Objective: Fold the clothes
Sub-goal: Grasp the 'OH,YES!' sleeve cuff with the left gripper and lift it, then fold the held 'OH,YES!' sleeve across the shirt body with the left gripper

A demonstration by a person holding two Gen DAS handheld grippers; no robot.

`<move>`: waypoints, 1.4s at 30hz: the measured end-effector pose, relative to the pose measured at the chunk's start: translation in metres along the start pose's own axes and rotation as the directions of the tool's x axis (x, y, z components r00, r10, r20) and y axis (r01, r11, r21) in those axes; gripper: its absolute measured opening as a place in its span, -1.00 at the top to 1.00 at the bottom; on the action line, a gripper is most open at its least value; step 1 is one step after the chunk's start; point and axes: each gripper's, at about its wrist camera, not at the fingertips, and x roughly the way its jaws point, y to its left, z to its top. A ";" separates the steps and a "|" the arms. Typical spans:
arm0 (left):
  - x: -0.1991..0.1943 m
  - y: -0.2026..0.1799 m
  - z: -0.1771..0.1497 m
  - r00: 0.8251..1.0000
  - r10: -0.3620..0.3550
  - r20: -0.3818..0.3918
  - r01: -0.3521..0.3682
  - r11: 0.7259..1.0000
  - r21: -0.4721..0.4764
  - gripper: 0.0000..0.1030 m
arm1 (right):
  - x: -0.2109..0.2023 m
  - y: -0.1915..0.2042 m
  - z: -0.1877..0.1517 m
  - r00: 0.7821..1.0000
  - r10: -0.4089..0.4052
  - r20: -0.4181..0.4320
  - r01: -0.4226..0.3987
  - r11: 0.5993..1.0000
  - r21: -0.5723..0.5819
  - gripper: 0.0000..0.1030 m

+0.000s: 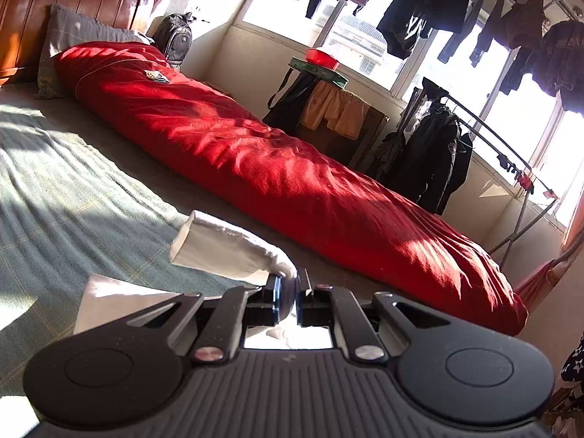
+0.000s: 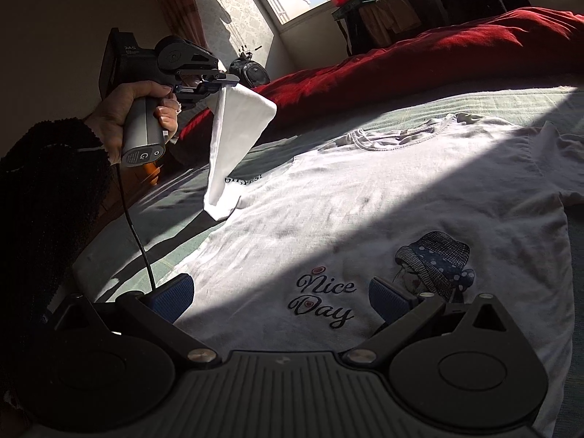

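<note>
Left tongs (image 2: 219, 85) pinching sleeve (image 2: 237, 135), upper left; right tongs (image 2: 281, 297) gaping empty over T-shirt (image 2: 365, 200); laying sleeve flat matters.

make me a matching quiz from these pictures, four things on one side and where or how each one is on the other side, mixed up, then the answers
1 sleeve
2 T-shirt
3 red quilt
4 right gripper

A spread flat on the bed
B lifted, pinched in the left gripper
C open above the print
D bunched along the bed's far side

Pairs: 1-B, 2-A, 3-D, 4-C
</note>
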 end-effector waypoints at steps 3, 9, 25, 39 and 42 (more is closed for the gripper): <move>0.010 -0.017 -0.007 1.000 -0.024 -0.020 0.025 1.000 0.019 0.90 | -0.001 -0.003 0.000 1.000 -0.006 -0.013 0.006 1.000 0.004 -1.00; 0.026 -0.048 -0.019 0.997 -0.060 -0.055 0.064 0.996 0.059 0.90 | 0.003 -0.007 -0.004 0.997 -0.028 -0.066 0.028 1.000 -0.003 -1.00; 0.059 -0.103 -0.060 0.976 -0.149 -0.159 0.169 0.978 0.120 0.90 | 0.005 -0.020 -0.010 0.989 -0.094 -0.114 0.096 0.995 0.010 -1.00; 0.074 -0.138 -0.100 0.945 -0.202 -0.258 0.254 0.948 0.190 0.90 | 0.002 -0.026 -0.012 0.988 -0.117 -0.104 0.121 0.992 0.032 -1.00; 0.077 -0.141 -0.108 0.940 -0.199 -0.276 0.261 0.943 0.209 0.90 | 0.002 -0.027 -0.013 0.987 -0.120 -0.105 0.124 0.992 0.031 -1.00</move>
